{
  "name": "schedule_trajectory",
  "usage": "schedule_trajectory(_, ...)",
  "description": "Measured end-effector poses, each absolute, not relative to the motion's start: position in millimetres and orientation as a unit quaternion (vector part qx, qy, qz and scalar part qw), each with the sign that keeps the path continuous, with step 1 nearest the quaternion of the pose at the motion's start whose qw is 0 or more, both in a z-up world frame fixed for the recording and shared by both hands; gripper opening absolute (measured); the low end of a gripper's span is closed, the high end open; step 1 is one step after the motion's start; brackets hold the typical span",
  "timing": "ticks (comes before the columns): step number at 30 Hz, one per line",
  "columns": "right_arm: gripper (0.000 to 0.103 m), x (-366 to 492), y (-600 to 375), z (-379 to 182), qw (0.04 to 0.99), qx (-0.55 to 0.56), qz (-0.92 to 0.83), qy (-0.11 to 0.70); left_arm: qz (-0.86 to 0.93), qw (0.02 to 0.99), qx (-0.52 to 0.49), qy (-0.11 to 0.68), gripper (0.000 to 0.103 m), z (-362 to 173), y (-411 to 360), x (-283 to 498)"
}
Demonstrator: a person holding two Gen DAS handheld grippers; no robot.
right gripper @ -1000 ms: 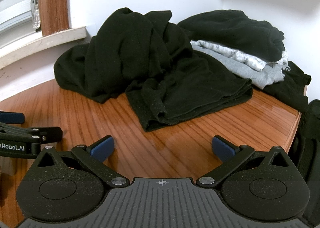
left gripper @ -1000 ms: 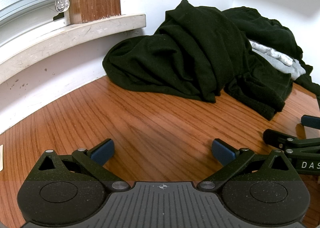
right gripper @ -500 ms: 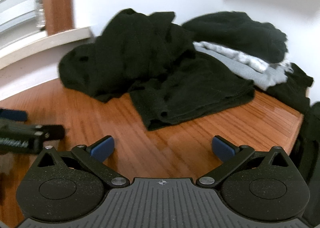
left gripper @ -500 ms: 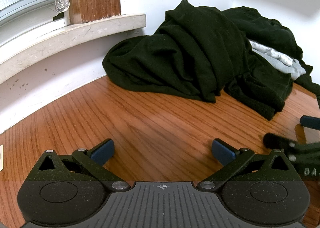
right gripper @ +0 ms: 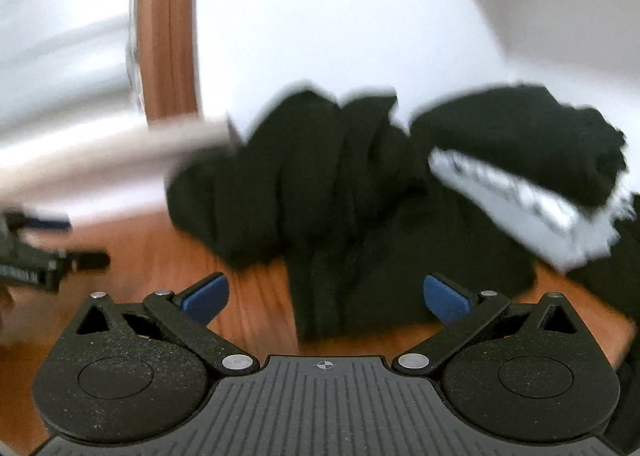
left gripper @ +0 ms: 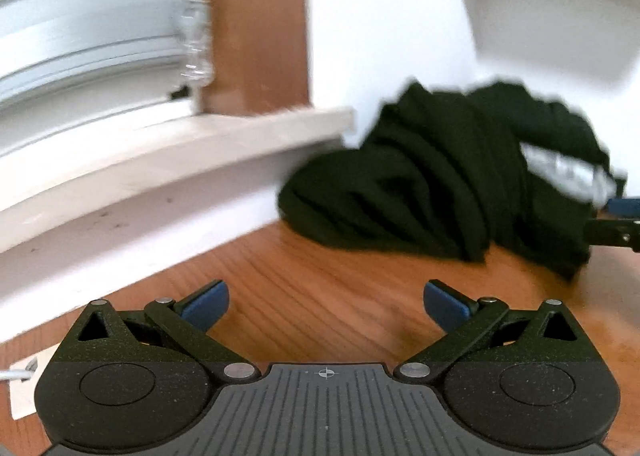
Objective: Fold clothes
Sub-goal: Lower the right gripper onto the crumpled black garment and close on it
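Observation:
A crumpled pile of black clothes [left gripper: 424,184] [right gripper: 320,184] lies against the white wall on the wooden table [left gripper: 320,288]. A grey-white patterned garment [right gripper: 532,208] [left gripper: 568,172] sits in the pile under another black piece [right gripper: 532,136]. My left gripper [left gripper: 326,302] is open and empty, short of the pile. My right gripper [right gripper: 326,296] is open too, its blue pads on either side of the pile's front edge, with nothing held. Each gripper shows at the edge of the other's view: the right one [left gripper: 616,224], the left one [right gripper: 48,256]. Both views are blurred.
A pale window sill [left gripper: 168,160] and a brown wooden window frame [left gripper: 260,24] stand at the left, with blinds [left gripper: 80,48] and a clear pull cord [left gripper: 196,52]. A white label [left gripper: 22,388] lies on the table at the near left.
Both grippers have lifted and moved forward toward the pile. The right gripper now reaches the pile's front edge. Both stay open.

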State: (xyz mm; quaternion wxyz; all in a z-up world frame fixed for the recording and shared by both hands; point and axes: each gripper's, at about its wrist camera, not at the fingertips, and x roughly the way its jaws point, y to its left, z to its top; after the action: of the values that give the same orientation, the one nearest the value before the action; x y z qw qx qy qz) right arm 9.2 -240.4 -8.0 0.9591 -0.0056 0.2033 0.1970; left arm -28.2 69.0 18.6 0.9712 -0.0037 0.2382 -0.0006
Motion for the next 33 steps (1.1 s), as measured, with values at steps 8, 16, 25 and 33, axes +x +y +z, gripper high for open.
schedule_trajectory(8, 0.102, 84, -218, 11, 0.955, -0.037, 0.207, 0.21, 0.016, 0.972, -0.056, 0.228, 0.103, 26, 96, -30)
schedule_trajectory(16, 0.078, 117, -176, -1, 0.948, -0.061, 0.22, 0.219, -0.011, 0.97, -0.091, 0.223, 0.103, 26, 104, -33)
schedule_trajectory(25, 0.054, 125, -166, -12, 0.938, -0.048, 0.236, 0.251, -0.014, 0.97, -0.094, 0.223, 0.103, 26, 105, -30)
schedule_trajectory(33, 0.024, 86, -166, -12, 0.915, -0.061, 0.303, 0.26, -0.009, 0.97, -0.099, 0.222, 0.103, 26, 107, -30)
